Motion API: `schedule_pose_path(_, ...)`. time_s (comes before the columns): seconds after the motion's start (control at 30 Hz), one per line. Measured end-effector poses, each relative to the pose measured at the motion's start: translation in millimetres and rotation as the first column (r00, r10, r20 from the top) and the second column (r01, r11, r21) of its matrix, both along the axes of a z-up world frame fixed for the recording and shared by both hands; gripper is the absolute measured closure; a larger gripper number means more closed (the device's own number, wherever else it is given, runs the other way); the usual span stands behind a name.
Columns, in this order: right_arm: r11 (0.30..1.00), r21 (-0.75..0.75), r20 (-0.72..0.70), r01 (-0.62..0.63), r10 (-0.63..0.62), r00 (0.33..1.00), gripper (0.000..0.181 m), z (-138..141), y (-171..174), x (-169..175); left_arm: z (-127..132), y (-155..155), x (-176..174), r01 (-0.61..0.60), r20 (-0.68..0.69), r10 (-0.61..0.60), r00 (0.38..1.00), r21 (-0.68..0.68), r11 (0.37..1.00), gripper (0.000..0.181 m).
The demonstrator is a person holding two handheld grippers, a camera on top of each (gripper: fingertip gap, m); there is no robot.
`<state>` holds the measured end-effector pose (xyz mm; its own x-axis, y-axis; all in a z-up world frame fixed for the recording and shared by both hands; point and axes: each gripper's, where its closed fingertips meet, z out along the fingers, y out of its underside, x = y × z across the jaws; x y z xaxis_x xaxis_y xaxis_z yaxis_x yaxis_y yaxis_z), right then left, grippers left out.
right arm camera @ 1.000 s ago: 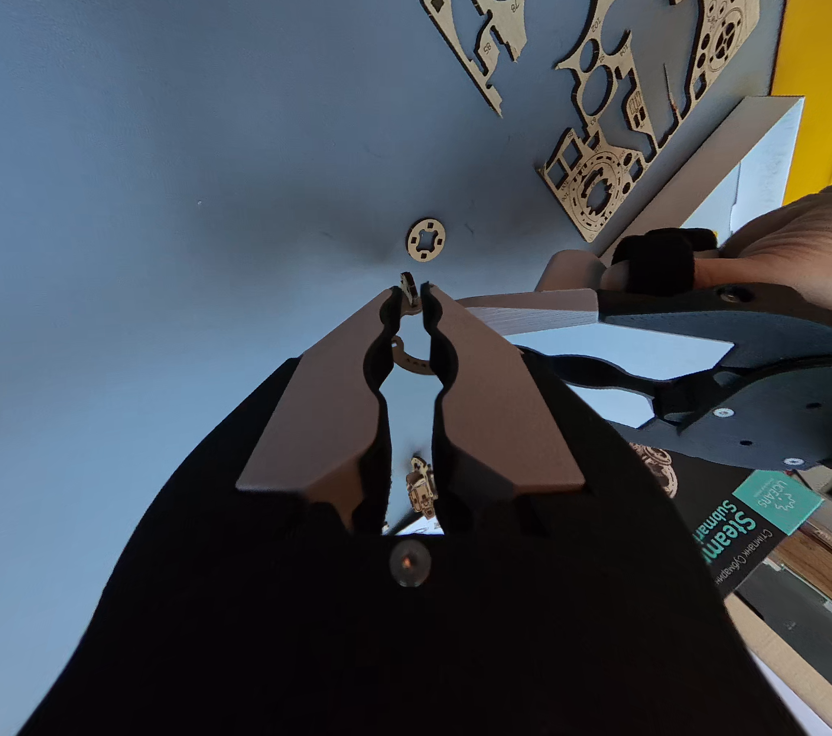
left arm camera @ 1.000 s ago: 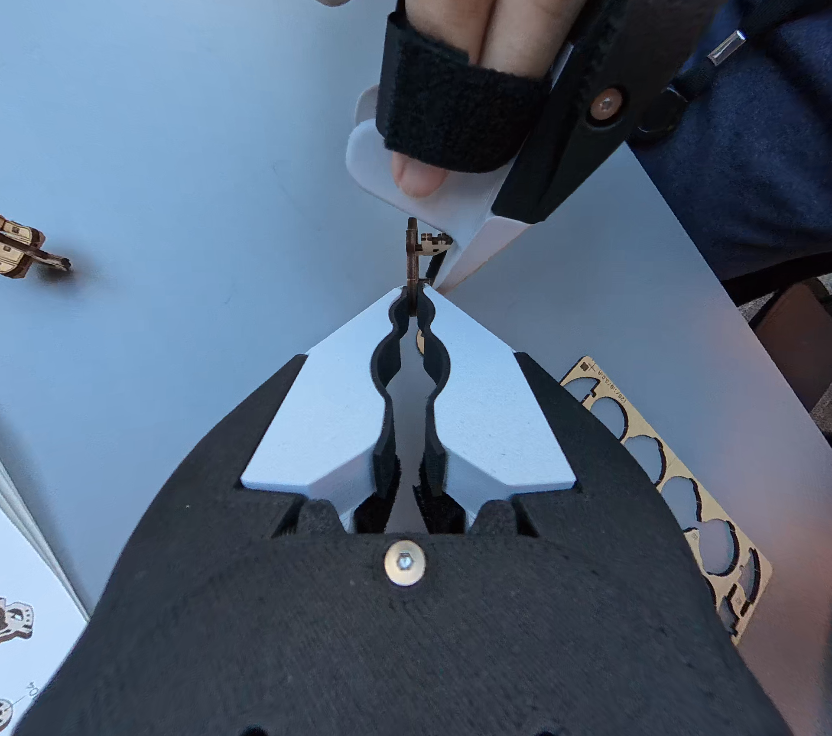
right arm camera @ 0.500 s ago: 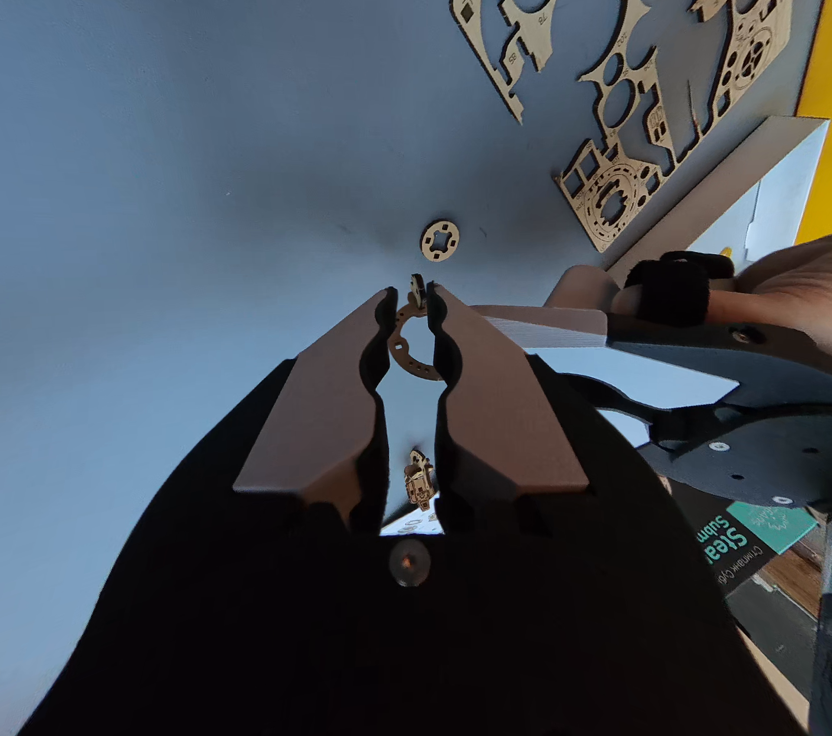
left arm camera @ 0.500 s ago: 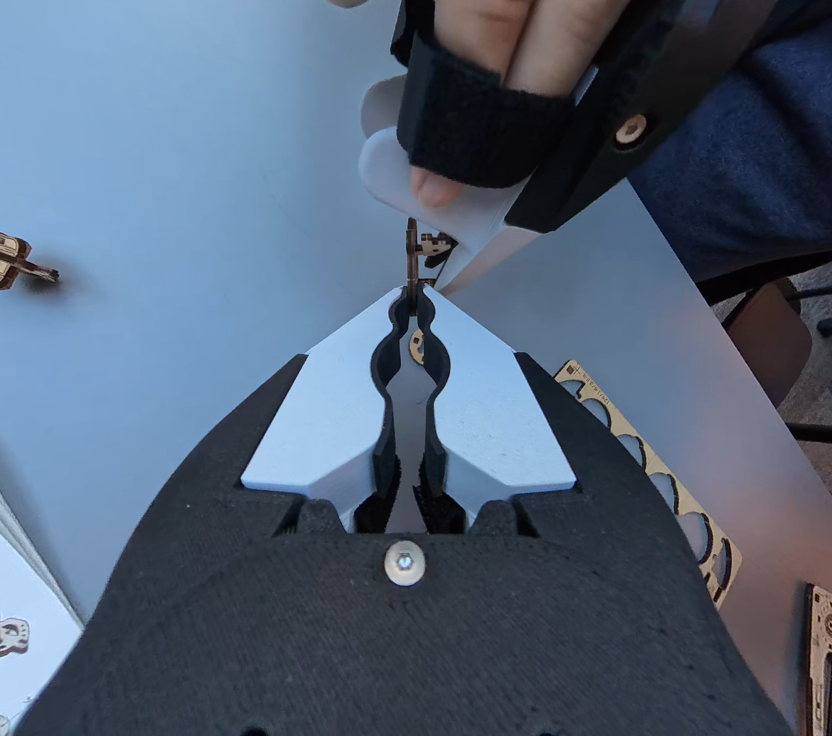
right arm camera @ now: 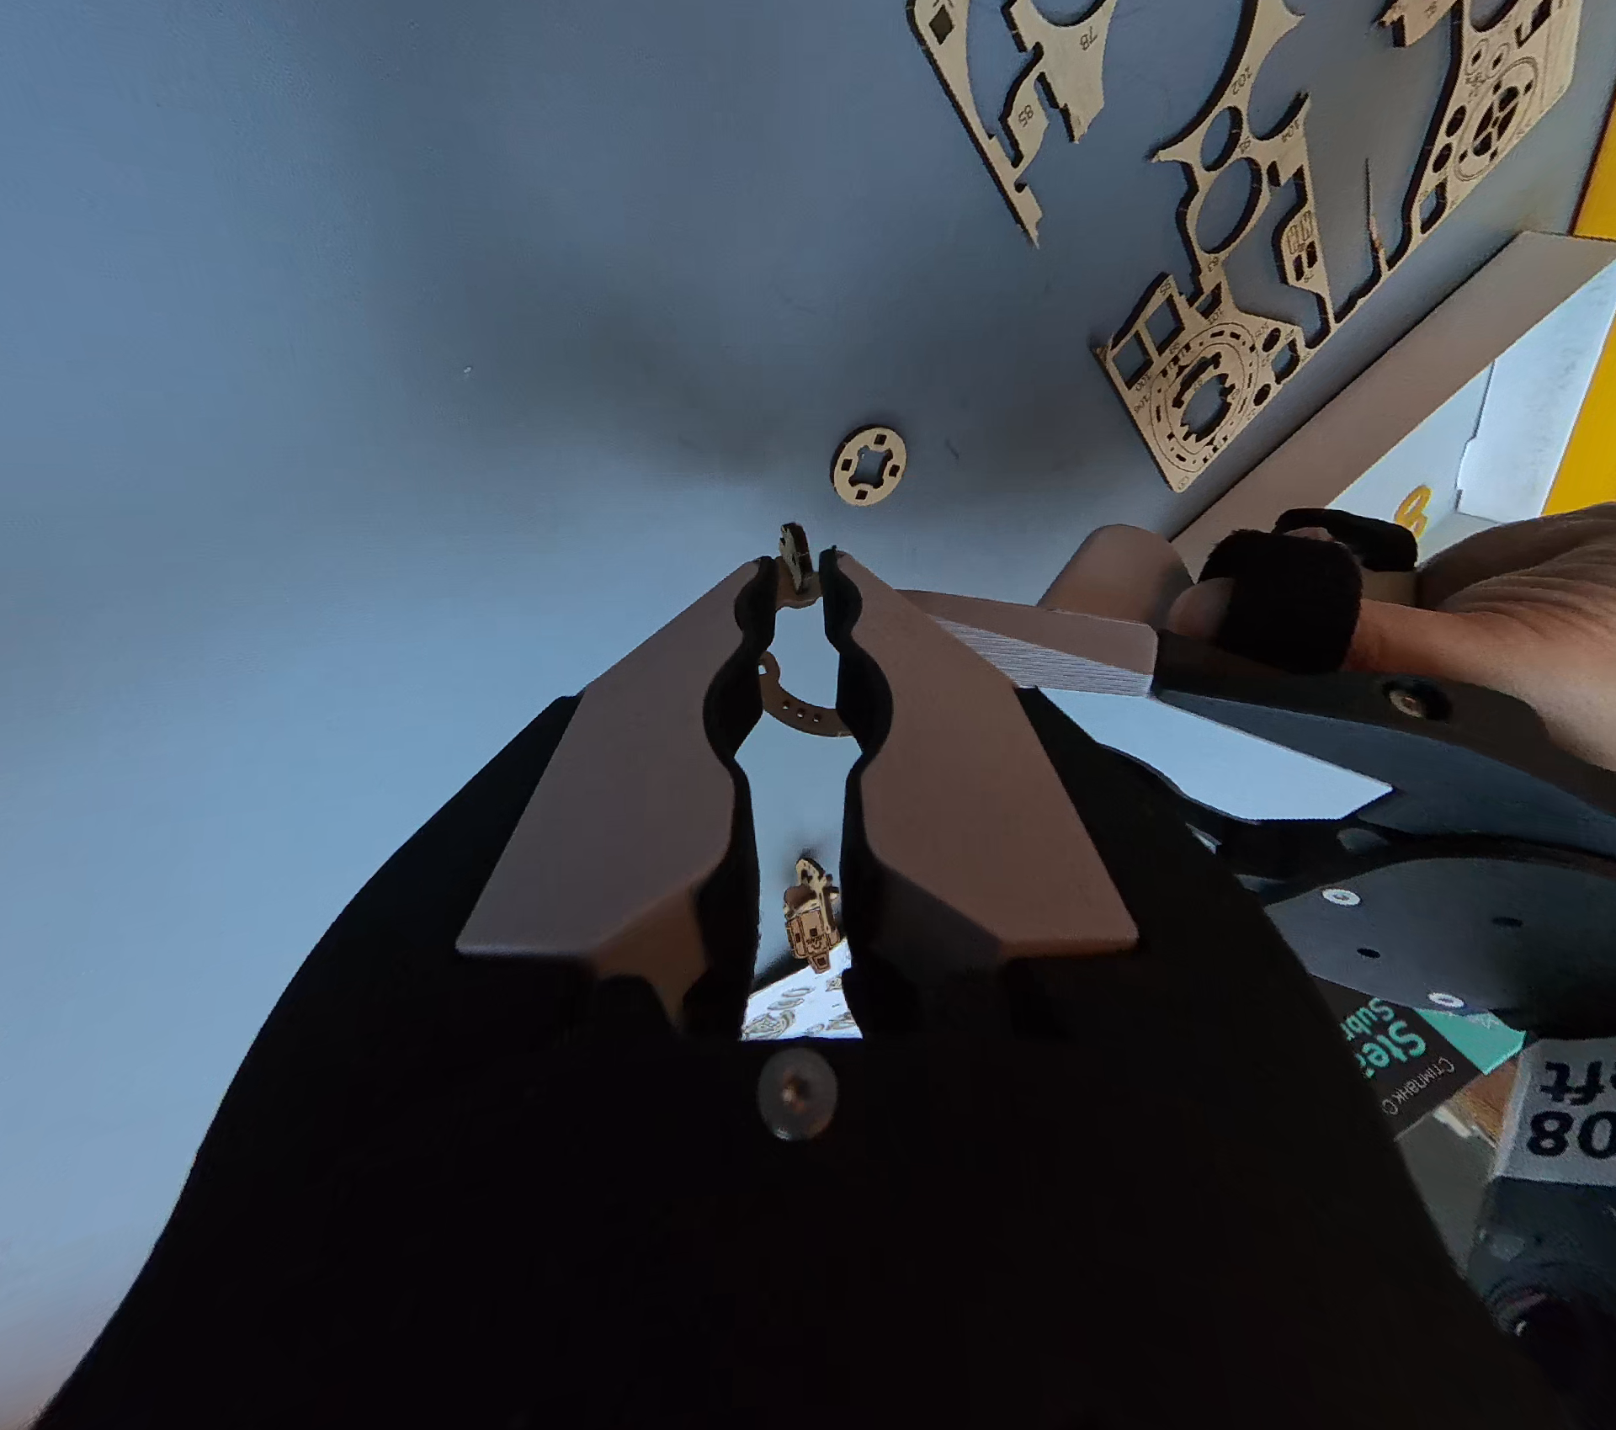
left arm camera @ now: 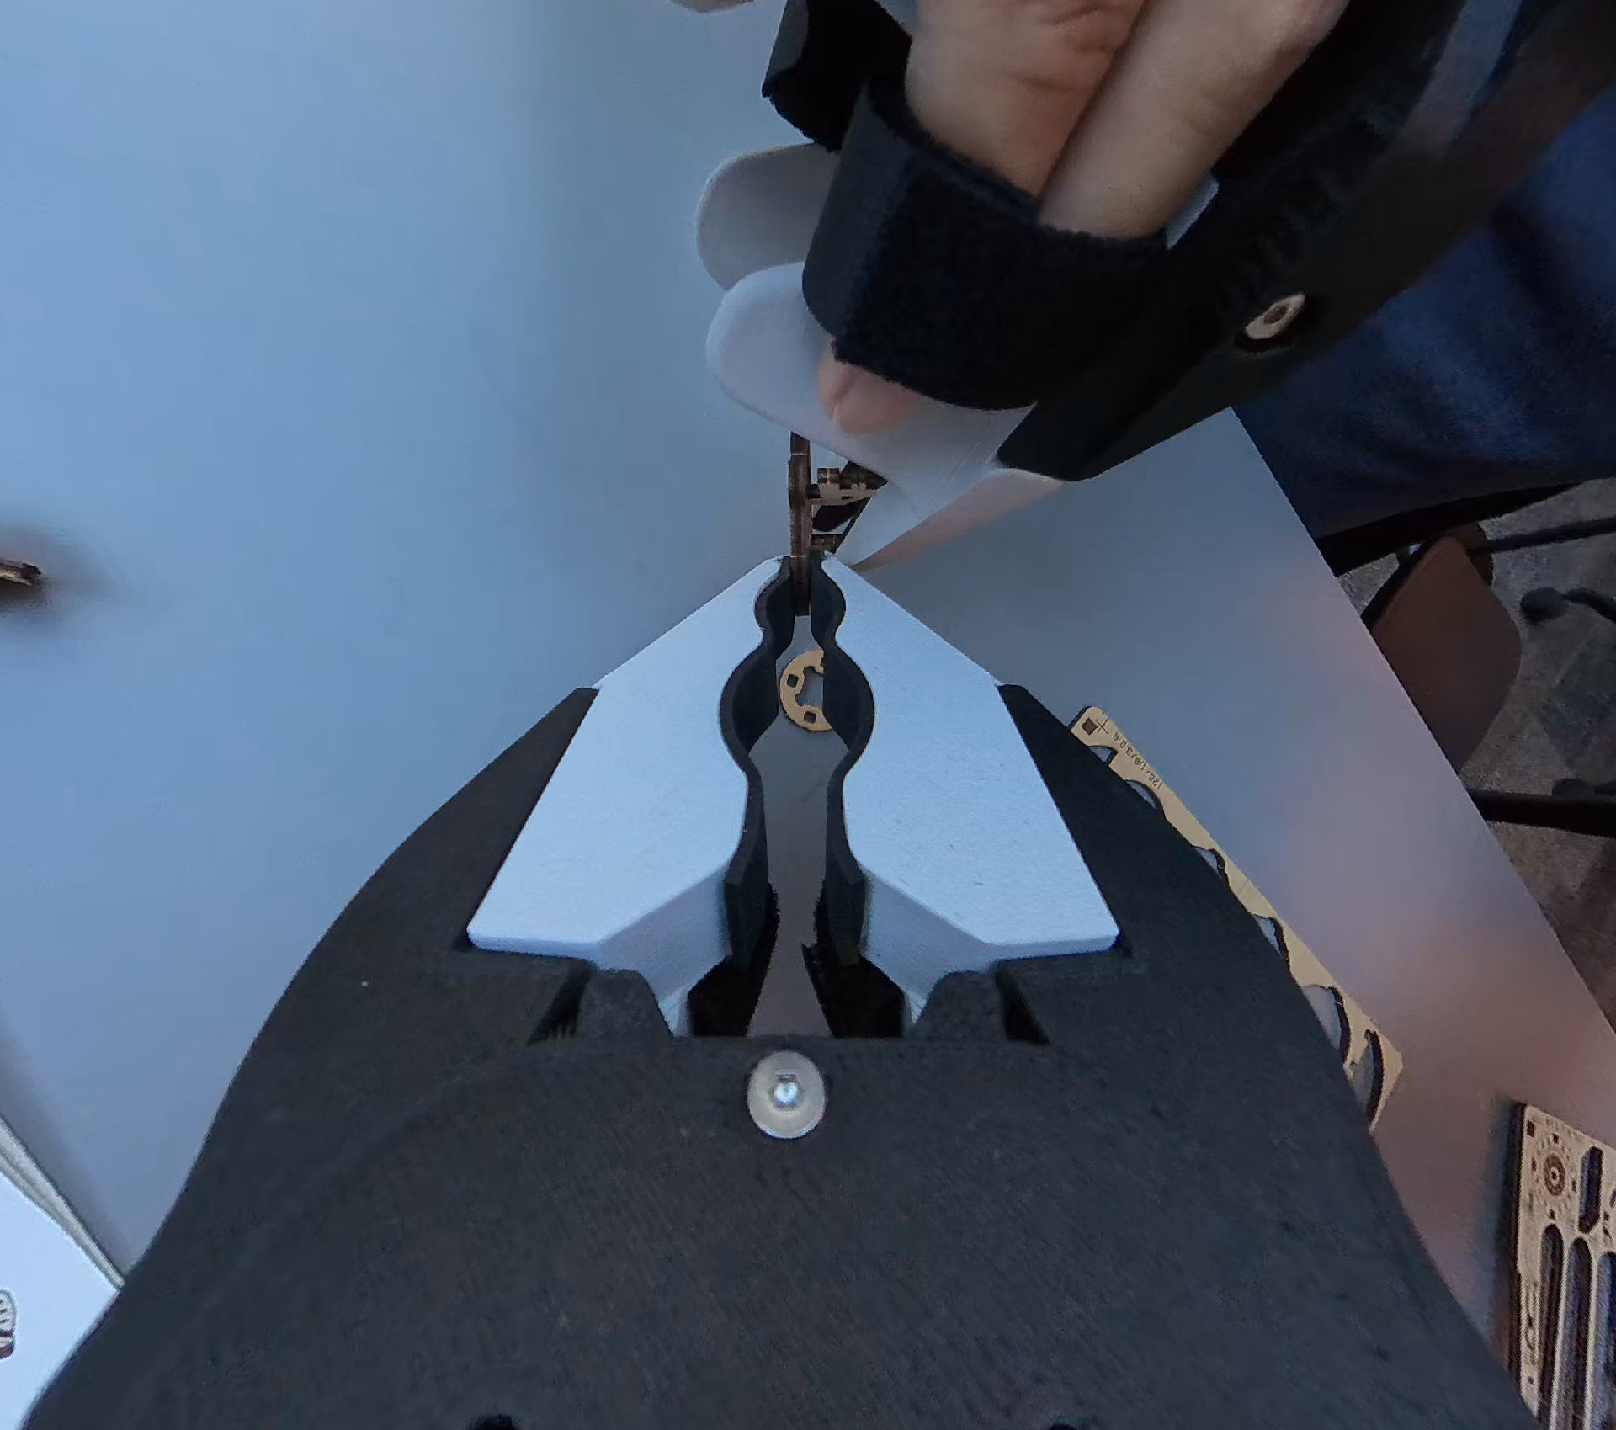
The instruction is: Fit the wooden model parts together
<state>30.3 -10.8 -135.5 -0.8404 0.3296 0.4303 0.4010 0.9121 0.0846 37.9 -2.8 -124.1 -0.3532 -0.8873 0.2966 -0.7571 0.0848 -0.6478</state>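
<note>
In the left wrist view my left gripper (left arm camera: pixel 800 568) is shut on a thin wooden ring part (left arm camera: pixel 797 505), seen edge-on and sticking up from the tips. My right gripper (left arm camera: pixel 861 513) comes in from the upper right and presses a small notched wooden part (left arm camera: pixel 844 483) against the ring's side. In the right wrist view my right gripper (right arm camera: pixel 797 568) pinches that small part (right arm camera: pixel 794 544) at its tips. The ring's curve (right arm camera: pixel 800 708) shows through the gap. The left gripper's finger (right arm camera: pixel 1041 645) comes in from the right.
A loose wooden disc (right arm camera: pixel 868 465) lies on the grey table (right arm camera: pixel 350 251), and also shows in the left wrist view (left arm camera: pixel 806 702). A punched-out wooden sheet (right arm camera: pixel 1268 103) lies far right. A small wooden assembly (right arm camera: pixel 809 920), a printed box (right arm camera: pixel 1399 1056) and the table's right edge (left arm camera: pixel 1399 688) are near. Only a small space, under 4 cm, lies between the two pairs of fingers. From either gripper's tips it is about 4 cm to the loose wooden disc (right arm camera: pixel 868 465).
Both grippers stay joined at the tips with their parts. The right gripper's hand has come closer and higher in the left view, and the table items have drifted outward.
</note>
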Motion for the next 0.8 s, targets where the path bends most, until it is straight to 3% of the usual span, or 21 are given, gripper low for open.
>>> schedule_pose_path(0.8,0.999,-0.038,0.043,-0.005,0.007,0.999,0.171,-3.5,-4.4,3.1,-2.0,-1.8,2.0,-0.014,-0.074,0.008,0.997,-0.086,0.996,0.181)
